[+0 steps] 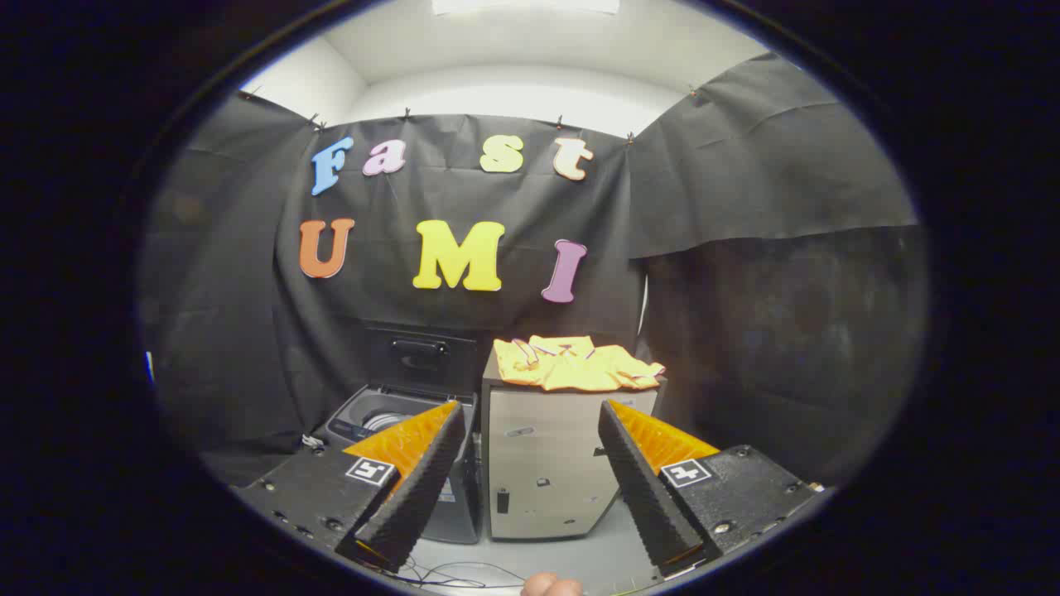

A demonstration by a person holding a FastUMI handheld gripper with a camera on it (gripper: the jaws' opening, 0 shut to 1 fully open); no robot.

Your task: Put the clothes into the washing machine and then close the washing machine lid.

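In the gripper view, the gripper (530,472) hangs with its fingers spread wide apart and nothing between them, well back from everything it has to reach. The clothes (577,363), a crumpled yellow heap with pale trim, lie on top of a cabinet (546,463) straight ahead and beyond the fingers; the washing machine (389,418) stands just beside the cabinet on its left, its lid (421,354) tipped up against the booth's cloth wall and the drum open below it. The main risk, as I judge it, is the fabric itself: it is thin, limp and folded over on itself, so a pinch on one loose fold could lift only part of the heap, or let the rest drag off the cabinet's edge and drop to the floor (580,563) between cabinet and machine. Carrying it across, a trailing end could catch on the machine's rim and hang outside, which would stop the lid from shutting flat. The cabinet looks hard and smooth, a boxy pale front with a dark top; the machine is grey, with rounded corners and a ribbed metal drum; the lid is dark with a moulded handle. Thin cables (464,573) lie on the floor near the fingers and might snag.
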